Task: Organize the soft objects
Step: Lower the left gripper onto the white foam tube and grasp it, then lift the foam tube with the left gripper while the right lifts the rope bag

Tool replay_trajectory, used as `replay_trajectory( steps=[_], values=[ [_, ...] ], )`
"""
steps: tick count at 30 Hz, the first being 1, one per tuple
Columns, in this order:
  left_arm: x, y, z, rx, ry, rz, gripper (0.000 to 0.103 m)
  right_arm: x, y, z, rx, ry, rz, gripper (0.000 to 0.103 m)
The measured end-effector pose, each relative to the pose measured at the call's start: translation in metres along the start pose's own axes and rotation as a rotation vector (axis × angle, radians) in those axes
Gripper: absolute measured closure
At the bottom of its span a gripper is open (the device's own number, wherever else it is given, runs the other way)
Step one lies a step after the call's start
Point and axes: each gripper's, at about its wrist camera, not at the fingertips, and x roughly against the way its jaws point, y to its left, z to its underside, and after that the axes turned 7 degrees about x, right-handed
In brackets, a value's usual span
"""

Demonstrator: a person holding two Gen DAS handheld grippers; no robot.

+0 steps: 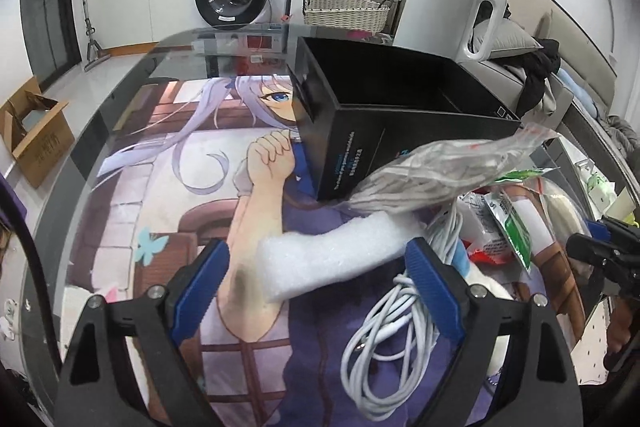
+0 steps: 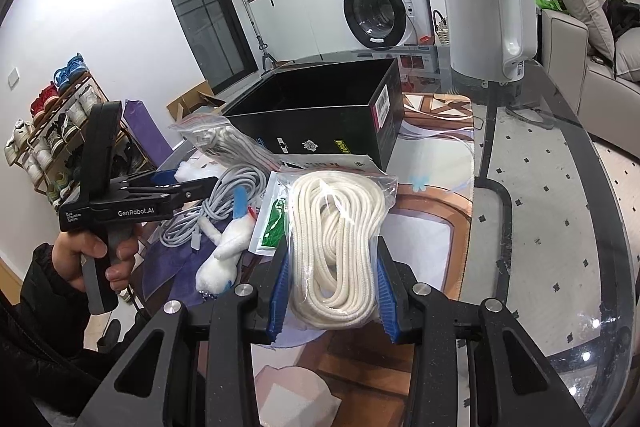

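Two grippers work over one glass-topped table (image 2: 540, 211) with a printed anime mat under the glass. The right gripper (image 2: 332, 291) is clamped on one clear crinkly bag of thick cream braided rope (image 2: 340, 239), lying near the front of one open, rigid black cardboard box (image 2: 320, 115). The left gripper (image 1: 316, 279) stands wide apart, gripping nothing, its blue ribbed pads either side of one fluffy white foam strip (image 1: 320, 259), beside one coiled white cable (image 1: 384, 339), one bag of thin grey cord (image 1: 440, 167) and one smooth white kettle (image 1: 444, 7).
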Motion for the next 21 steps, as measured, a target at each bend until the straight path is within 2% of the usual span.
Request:
replay_trajectory(
  steps=[1,4,7,21],
  values=[
    [-0.001,-0.001,0.0,0.001,-0.001,0.003,0.015,0.0,0.0,0.0,0.001,0.0,0.0,0.065],
    [-0.001,-0.004,0.001,-0.004,0.0,0.042,0.029,0.0,0.001,0.001,-0.001,0.0,0.0,0.065],
    [0.003,-0.007,0.003,-0.015,-0.017,0.045,0.033,0.001,0.002,0.0,0.001,0.001,0.0,0.065],
    [0.037,0.001,0.014,0.011,-0.091,0.032,0.037,0.012,0.011,-0.003,0.024,-0.03,0.013,0.065]
  ],
)
